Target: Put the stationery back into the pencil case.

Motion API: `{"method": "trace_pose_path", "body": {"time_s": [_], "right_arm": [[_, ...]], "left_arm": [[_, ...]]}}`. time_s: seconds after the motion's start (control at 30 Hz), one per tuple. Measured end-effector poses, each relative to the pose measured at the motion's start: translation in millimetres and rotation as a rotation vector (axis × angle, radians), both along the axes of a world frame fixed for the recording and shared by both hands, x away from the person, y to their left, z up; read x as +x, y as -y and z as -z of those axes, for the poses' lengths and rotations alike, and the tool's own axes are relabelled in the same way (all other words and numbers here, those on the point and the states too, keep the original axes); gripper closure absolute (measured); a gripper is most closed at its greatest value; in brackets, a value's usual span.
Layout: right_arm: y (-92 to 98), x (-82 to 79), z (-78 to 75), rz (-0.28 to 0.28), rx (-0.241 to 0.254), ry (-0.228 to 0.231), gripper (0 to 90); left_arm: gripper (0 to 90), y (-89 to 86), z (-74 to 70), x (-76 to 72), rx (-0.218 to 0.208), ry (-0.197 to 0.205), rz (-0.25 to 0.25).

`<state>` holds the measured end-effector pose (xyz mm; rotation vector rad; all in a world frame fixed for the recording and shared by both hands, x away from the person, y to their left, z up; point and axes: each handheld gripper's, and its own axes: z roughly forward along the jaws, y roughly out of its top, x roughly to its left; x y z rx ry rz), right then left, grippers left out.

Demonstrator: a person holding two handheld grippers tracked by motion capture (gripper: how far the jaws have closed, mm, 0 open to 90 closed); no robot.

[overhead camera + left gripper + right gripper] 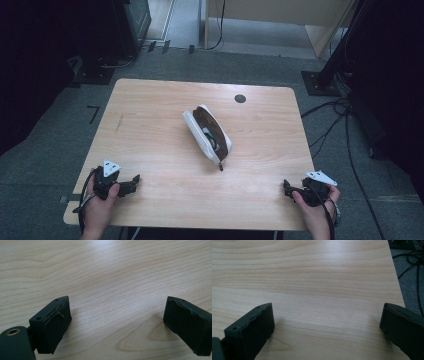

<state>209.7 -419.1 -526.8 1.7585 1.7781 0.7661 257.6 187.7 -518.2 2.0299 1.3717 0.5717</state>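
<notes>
A white pouch with a brown lining lies unzipped in the middle of the wooden table, something dark and light inside it. My left gripper rests near the table's front left corner, held by a hand; its jaws stand wide apart over bare wood. My right gripper sits near the front right corner, also open over bare wood. Both are well short of the pouch.
A small dark round grommet sits near the table's far edge. Grey carpet surrounds the table, with black cables on the floor at the right and dark stands behind. The table's right edge runs close to my right gripper.
</notes>
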Motion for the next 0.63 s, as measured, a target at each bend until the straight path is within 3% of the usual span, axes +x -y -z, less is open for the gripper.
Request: {"method": "trace_pose_path", "body": {"time_s": [0.63], "right_arm": [[7.6, -8.9, 0.1, 0.008, -0.003, 0.000, 0.0]], "left_arm": [[7.7, 0.3, 0.2, 0.4, -0.001, 0.001, -0.003]]}}
